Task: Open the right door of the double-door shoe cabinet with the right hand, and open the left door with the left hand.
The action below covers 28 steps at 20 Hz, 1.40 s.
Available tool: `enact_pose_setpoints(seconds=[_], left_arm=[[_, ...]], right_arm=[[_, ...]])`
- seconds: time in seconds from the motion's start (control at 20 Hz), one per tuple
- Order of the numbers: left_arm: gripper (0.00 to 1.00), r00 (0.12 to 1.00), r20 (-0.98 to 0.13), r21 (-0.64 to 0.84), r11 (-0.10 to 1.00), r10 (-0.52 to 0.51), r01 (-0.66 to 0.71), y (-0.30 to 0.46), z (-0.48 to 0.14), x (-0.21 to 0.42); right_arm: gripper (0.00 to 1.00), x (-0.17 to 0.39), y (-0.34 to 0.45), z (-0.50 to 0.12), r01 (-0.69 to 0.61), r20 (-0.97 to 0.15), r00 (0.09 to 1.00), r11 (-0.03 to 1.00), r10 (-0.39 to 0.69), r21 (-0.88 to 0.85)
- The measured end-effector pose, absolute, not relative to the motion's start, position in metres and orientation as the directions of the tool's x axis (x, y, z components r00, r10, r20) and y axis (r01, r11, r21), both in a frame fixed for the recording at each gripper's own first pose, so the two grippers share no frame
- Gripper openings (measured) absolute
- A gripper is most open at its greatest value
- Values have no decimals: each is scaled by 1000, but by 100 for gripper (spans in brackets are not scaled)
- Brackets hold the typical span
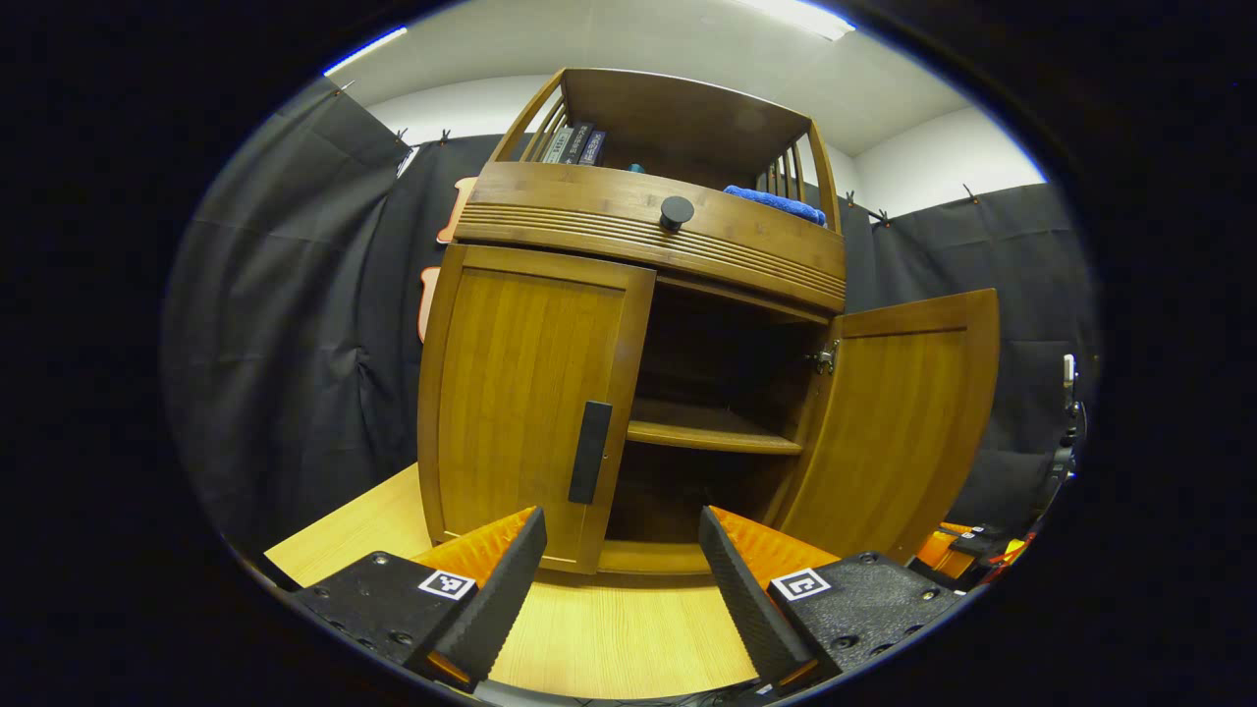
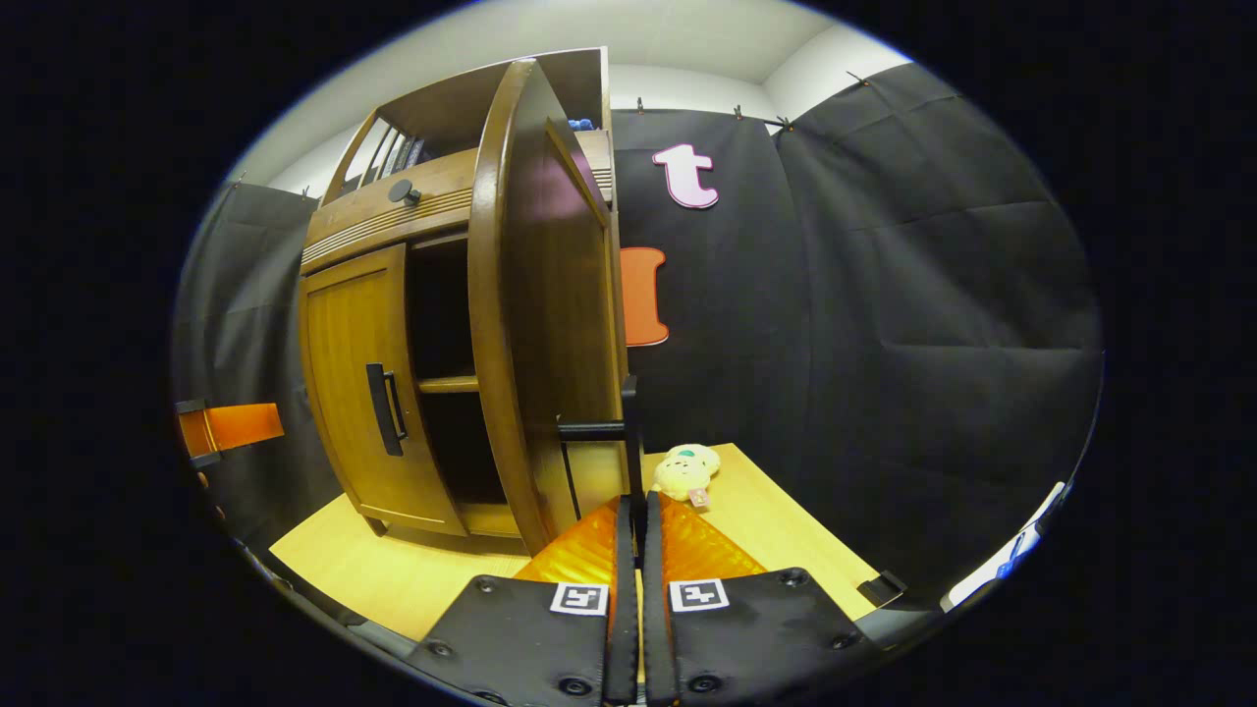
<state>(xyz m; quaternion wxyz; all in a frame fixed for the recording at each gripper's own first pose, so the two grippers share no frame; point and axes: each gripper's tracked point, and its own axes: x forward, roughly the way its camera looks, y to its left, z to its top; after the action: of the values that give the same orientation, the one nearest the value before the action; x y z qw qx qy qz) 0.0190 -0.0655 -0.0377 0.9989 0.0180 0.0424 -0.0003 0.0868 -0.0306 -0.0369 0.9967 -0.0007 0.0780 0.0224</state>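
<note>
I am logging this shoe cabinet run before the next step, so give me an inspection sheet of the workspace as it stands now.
Surface: light wooden tabletop under the cabinet.
Job's things: right door swung open; left door closed, its handle untouched.
Clutter: small plush toy on the tabletop beside the cabinet; blue cloth and books on the top shelf.
Grippers: left gripper open, short of the left door handle; right gripper shut on the right door's handle.
Cables: nothing seen.
Surroundings: black cloth wall, white ceiling with a strip light.
</note>
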Motion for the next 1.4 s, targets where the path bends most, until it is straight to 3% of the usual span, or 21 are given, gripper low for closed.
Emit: enact_pose_setpoints(seconds=[0.05,0.1,0.15,0.2,0.25,0.3,0.35,0.55,0.75,0.8,0.9,0.95,1.1,1.15,1.4], left_arm=[[91,997,-83,37,999,0,3,-66,-38,21],[98,997,-83,39,999,3,0,-66,-39,25],[94,997,-83,39,999,7,-4,-64,-40,29],[94,997,-82,37,999,12,-9,-62,-40,32],[94,997,-82,36,999,15,-13,-60,-41,35],[98,996,-82,37,999,20,-17,-58,-40,38],[91,996,-82,39,999,26,-22,-55,-41,42],[94,995,-87,44,998,43,-40,-47,-47,53],[92,995,-91,38,998,45,-42,-46,-48,59],[94,995,-88,37,998,47,-44,-45,-47,63],[98,996,-77,47,998,53,-49,-44,-46,72],[91,996,-71,53,997,56,-52,-43,-45,78],[91,996,-59,56,996,66,-62,-39,-45,92],[91,996,-55,59,996,71,-68,-36,-45,97],[92,994,-71,91,992,88,-82,-34,-58,122]], right_arm=[[9,86,-34,-35,-40,-154,987,999,40,1],[8,85,-39,-33,-37,-149,988,999,36,-2],[8,84,-42,-32,-33,-143,989,999,32,-6],[0,84,-45,-31,-28,-139,990,1000,26,-11],[8,83,-50,-31,-22,-137,990,1000,20,-12],[8,81,-55,-31,-14,-138,990,1000,13,-9],[8,81,-58,-29,-7,-139,990,1000,6,-5],[8,73,-93,-20,84,-123,989,996,-85,-12],[10,62,-105,-18,118,-120,986,993,-117,1],[20,59,-107,-16,123,-117,986,992,-122,-4],[12,59,-110,-16,136,-120,983,991,-137,-17],[21,57,-108,-18,128,-123,984,992,-129,-16],[48,54,-107,-21,112,-148,983,994,-112,-11],[42,54,-106,-23,111,-151,982,994,-111,-7],[76,51,-119,-22,162,-144,977,987,-160,4]])
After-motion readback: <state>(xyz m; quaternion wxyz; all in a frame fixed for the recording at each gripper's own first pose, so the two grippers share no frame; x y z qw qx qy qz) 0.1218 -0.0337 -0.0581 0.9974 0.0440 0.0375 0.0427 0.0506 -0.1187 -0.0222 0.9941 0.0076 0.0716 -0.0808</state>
